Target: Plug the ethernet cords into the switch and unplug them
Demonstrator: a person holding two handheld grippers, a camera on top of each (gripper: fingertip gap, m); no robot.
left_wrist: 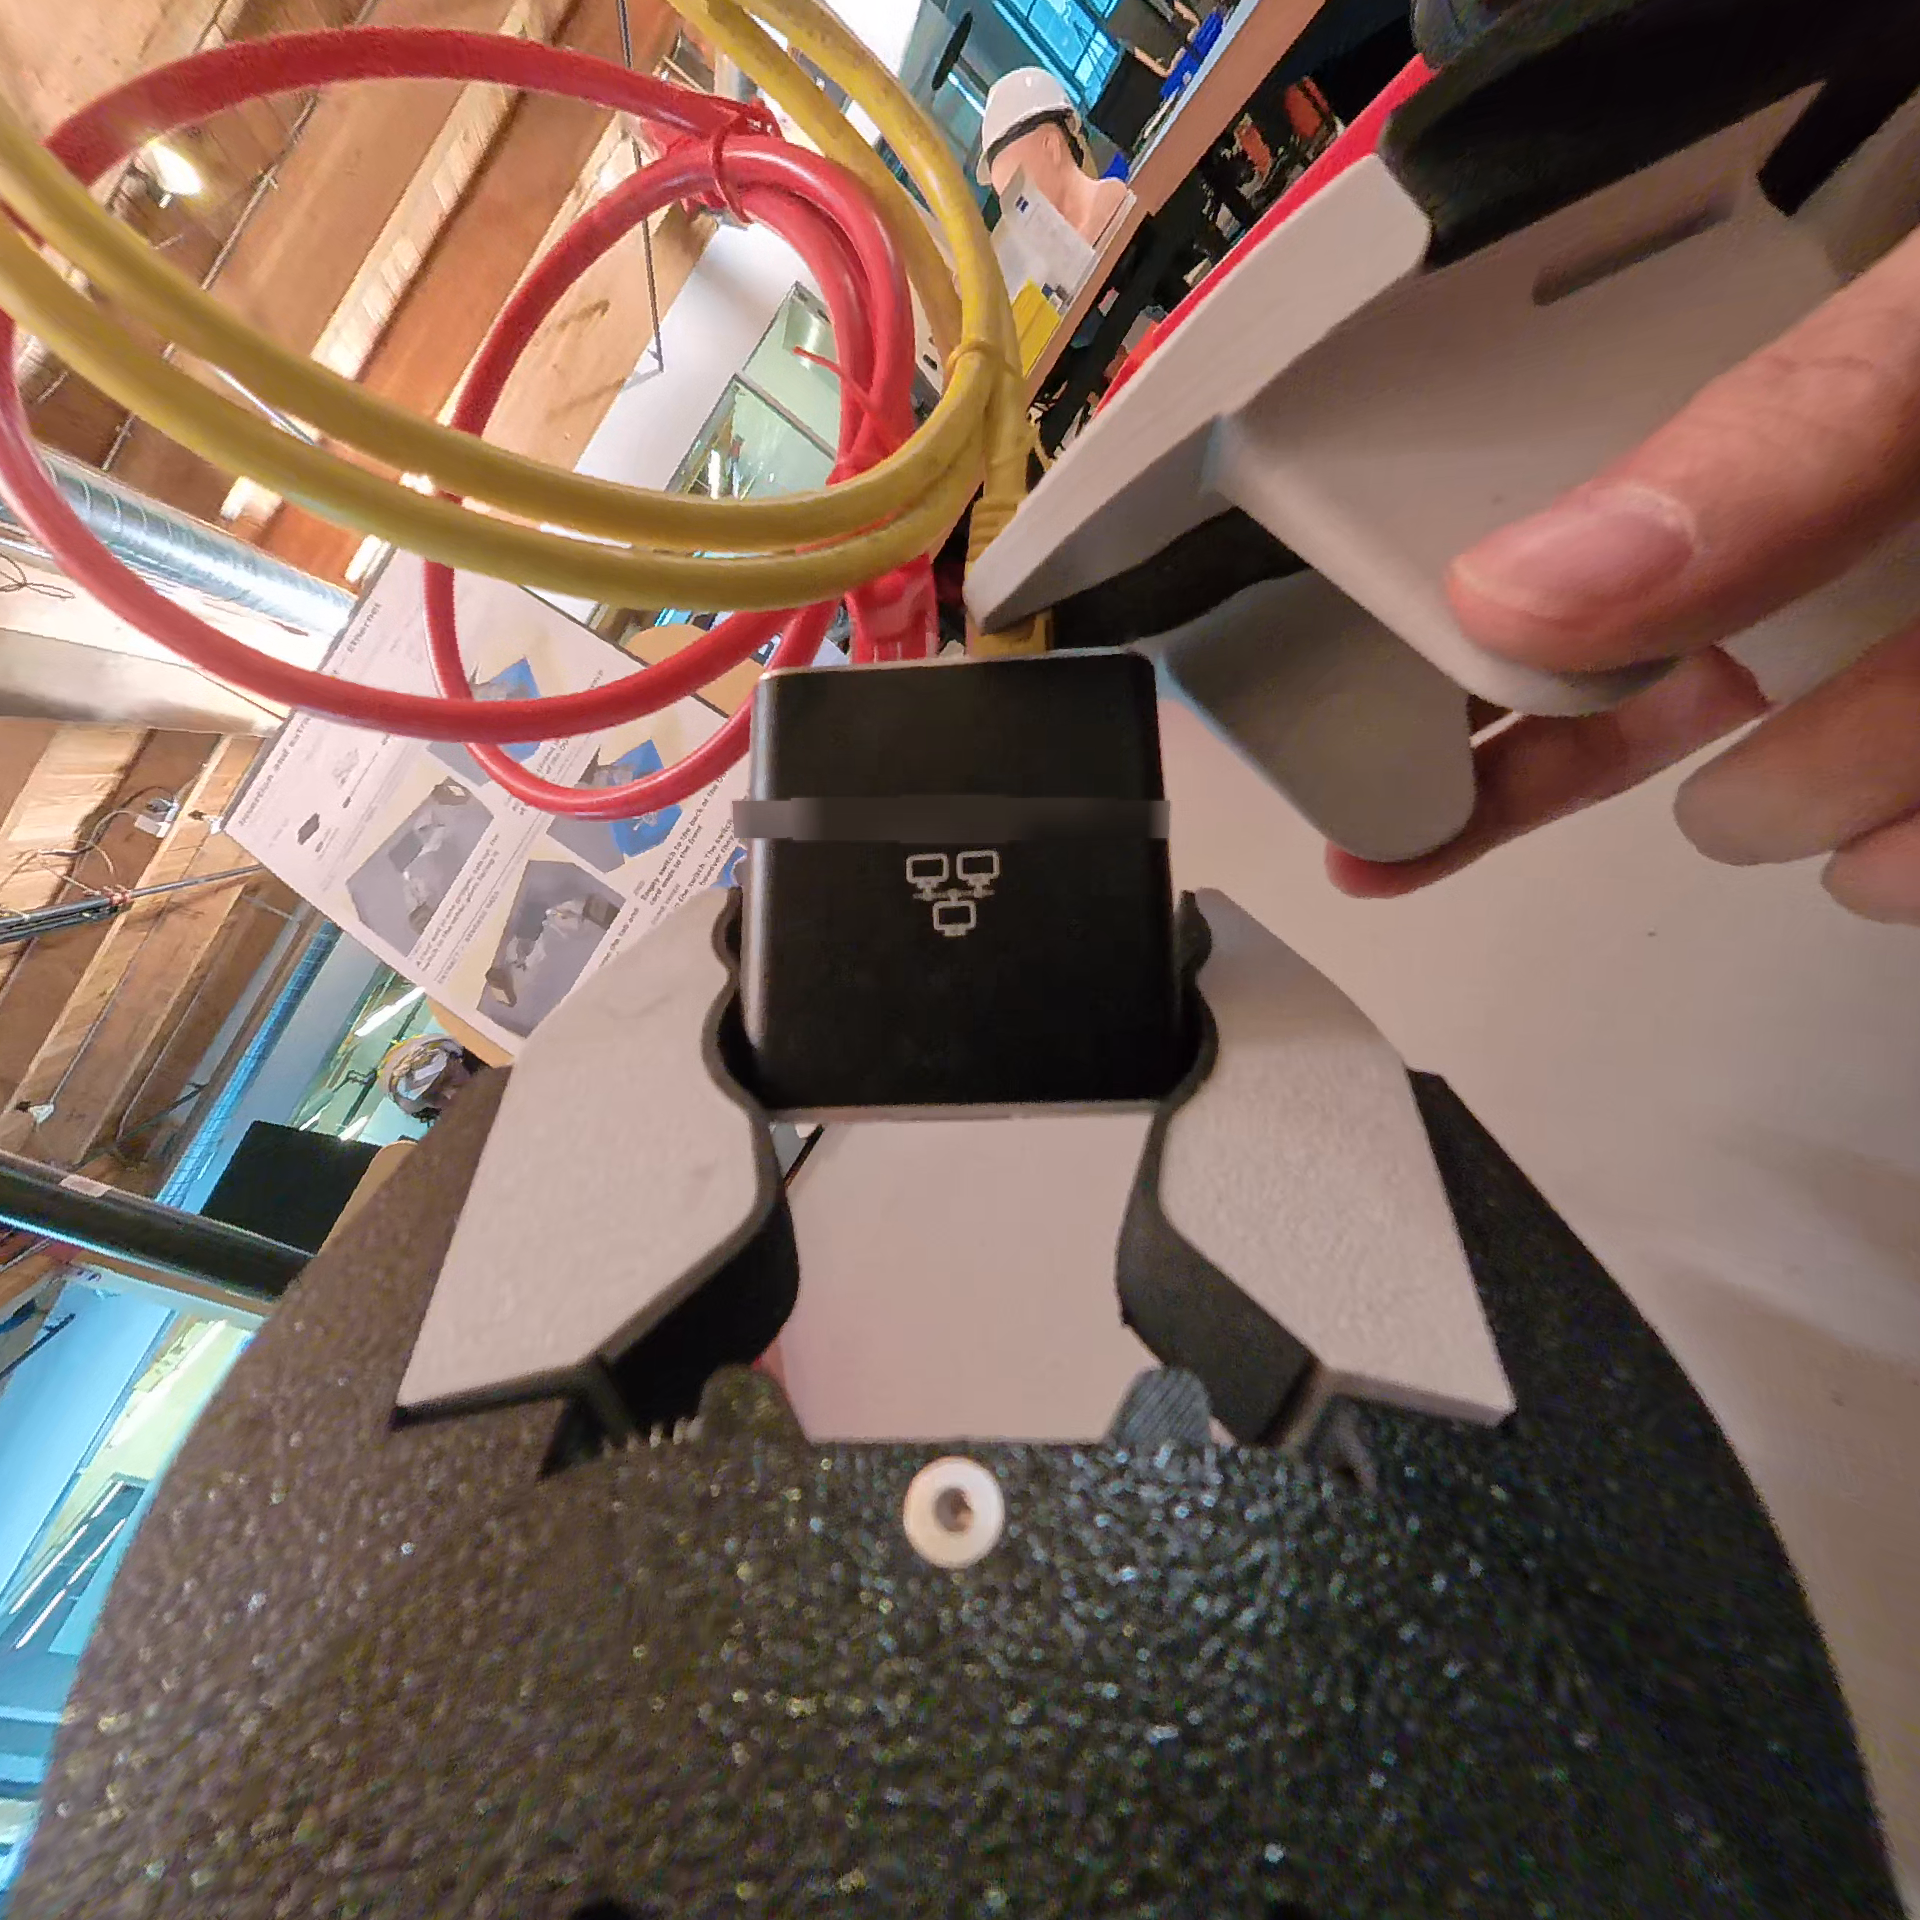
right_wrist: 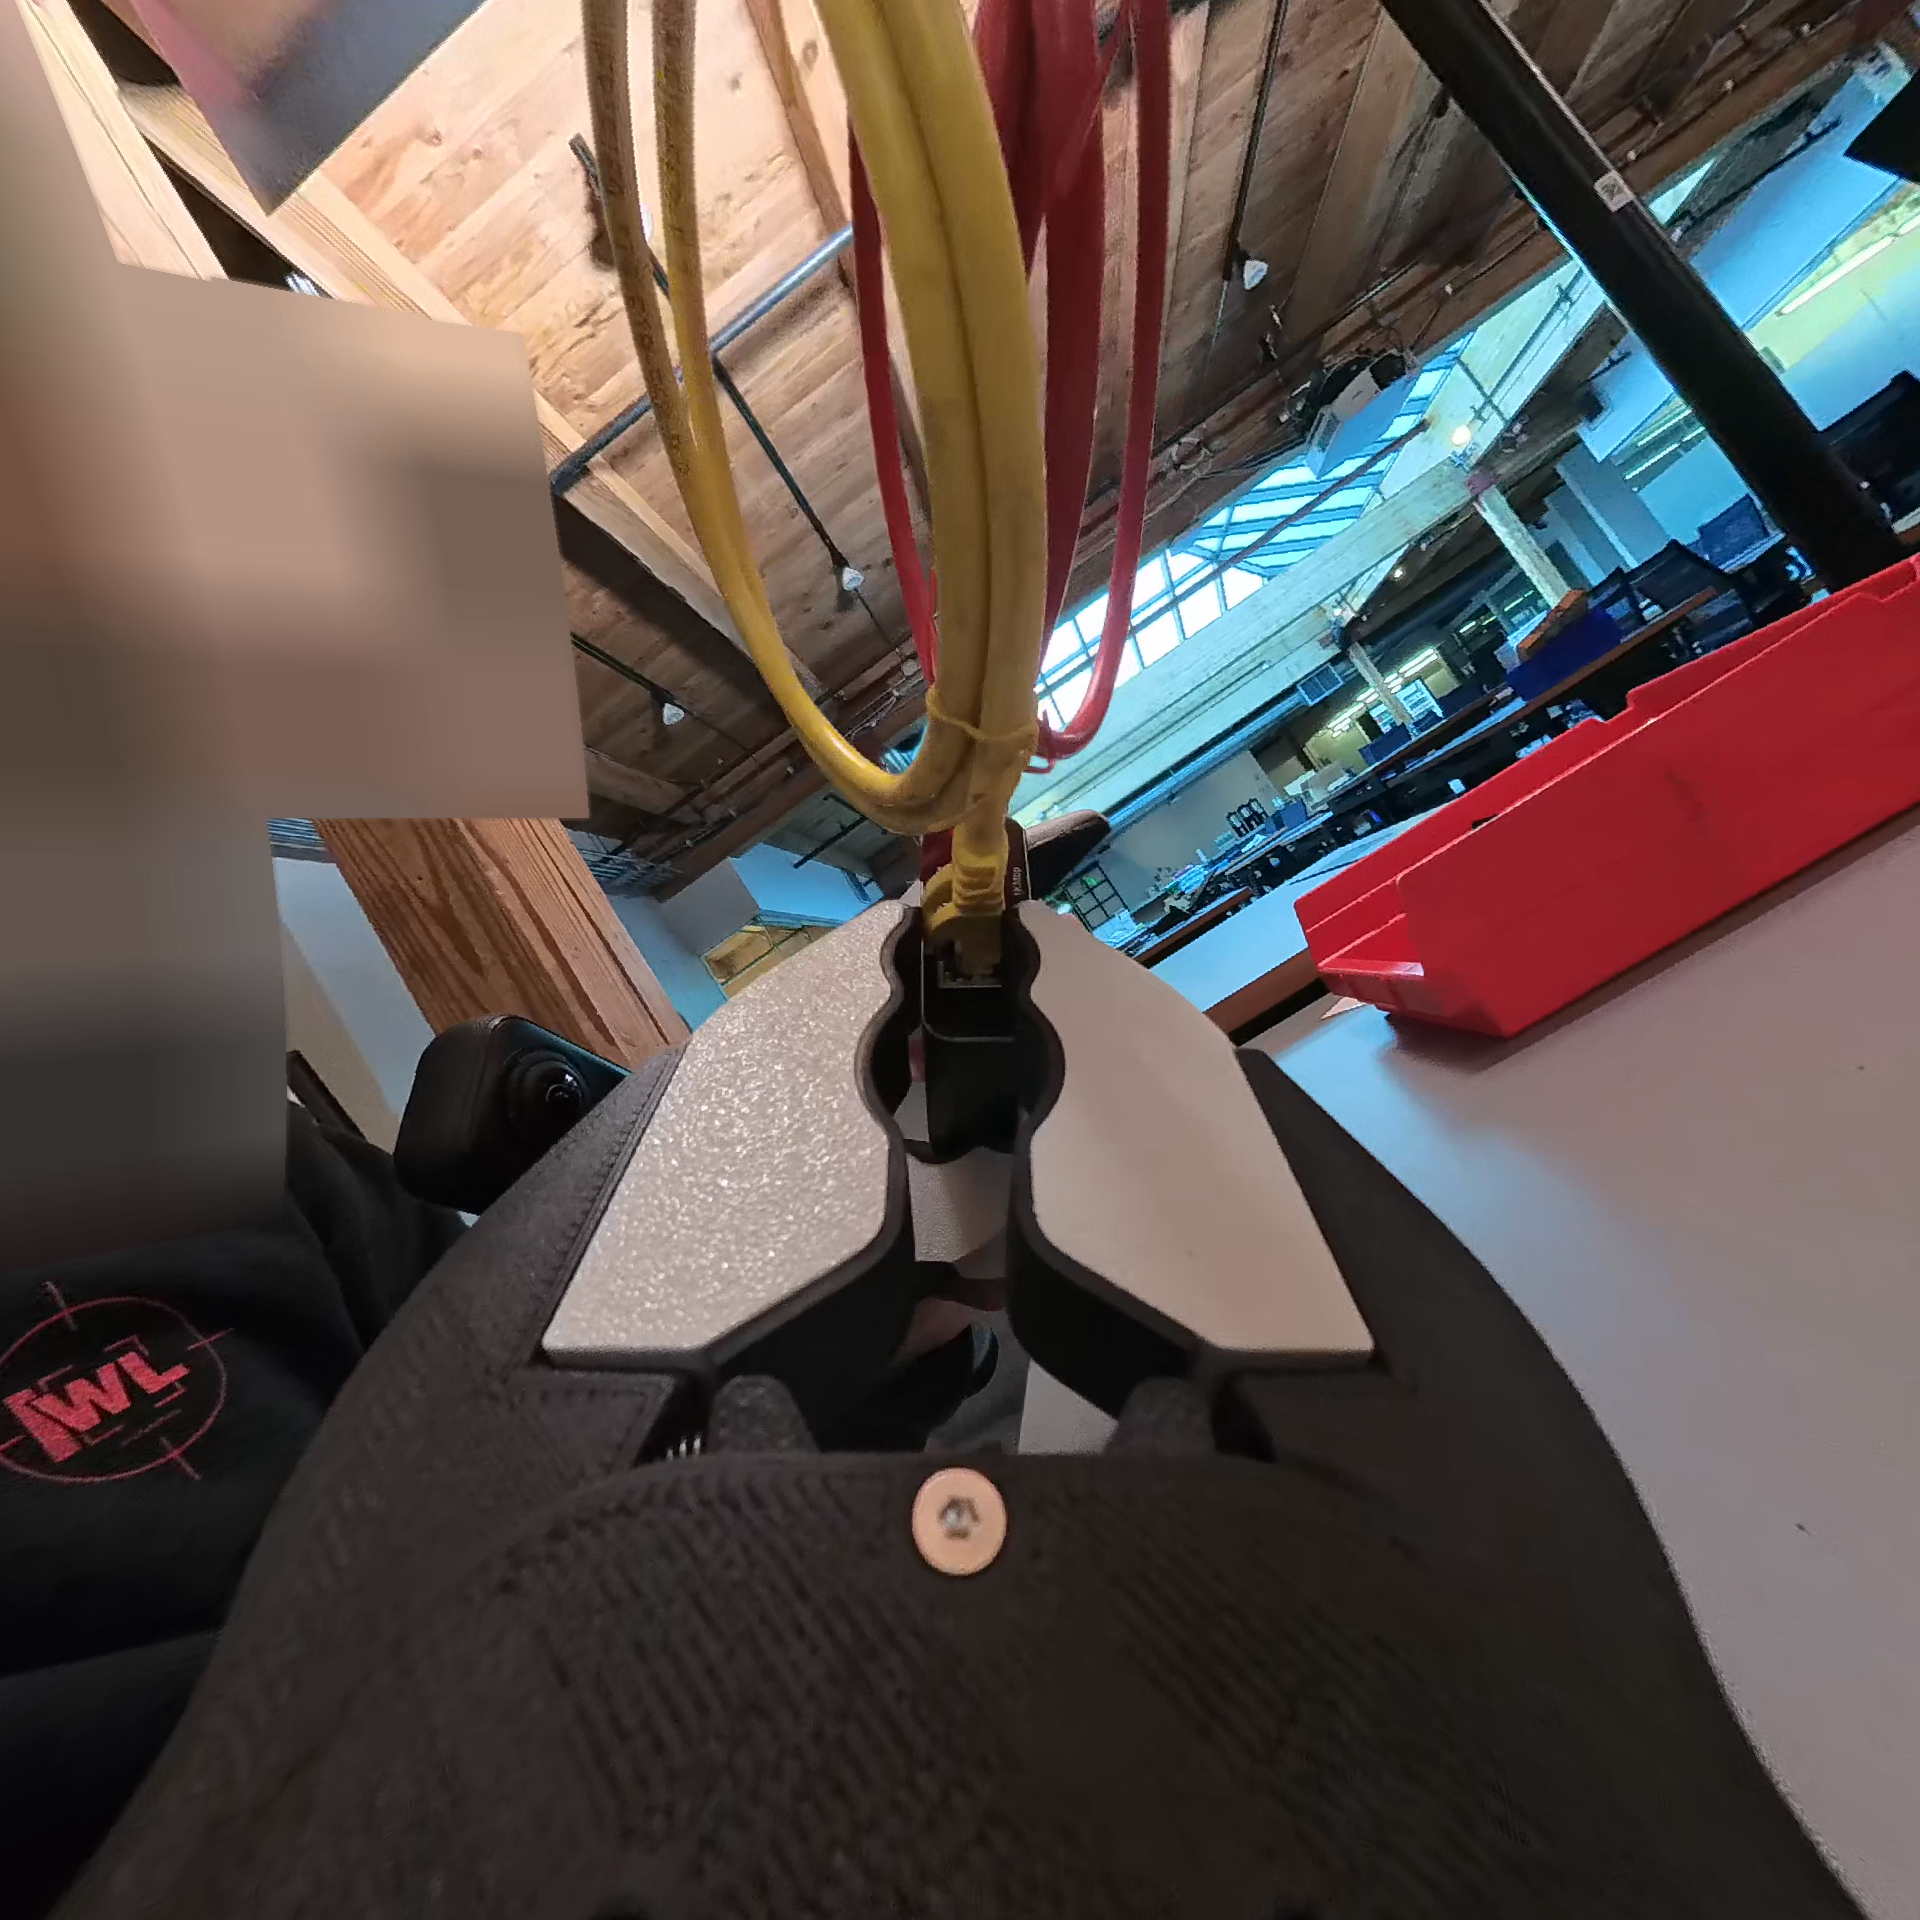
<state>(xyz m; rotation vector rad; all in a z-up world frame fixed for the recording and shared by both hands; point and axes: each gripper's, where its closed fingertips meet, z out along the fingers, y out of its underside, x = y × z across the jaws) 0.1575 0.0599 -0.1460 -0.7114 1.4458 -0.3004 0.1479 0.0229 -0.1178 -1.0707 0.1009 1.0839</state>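
Note:
In the left wrist view my left gripper [left_wrist: 961,987] is shut on the near end of a black switch [left_wrist: 956,779] and holds it above the table. A looped red cord [left_wrist: 312,665] and a looped yellow cord [left_wrist: 520,488] are plugged into its far end. My right gripper [left_wrist: 1091,634] comes in from the upper right onto the far right corner, over the yellow plug. In the right wrist view my right gripper [right_wrist: 966,935] is closed around the yellow plug [right_wrist: 971,894] where it enters the switch [right_wrist: 971,1049]. The cords [right_wrist: 966,416] hang looped above.
A light grey table [right_wrist: 1662,1247] lies below. A red bin [right_wrist: 1610,862] stands on it at the right. A person's hand [left_wrist: 1662,644] holds the right gripper. A printed sheet [left_wrist: 468,831] lies beyond the switch. A mannequin head in a white hard hat [left_wrist: 1039,135] stands far off. Tip to tip, the grippers are about 4 cm apart.

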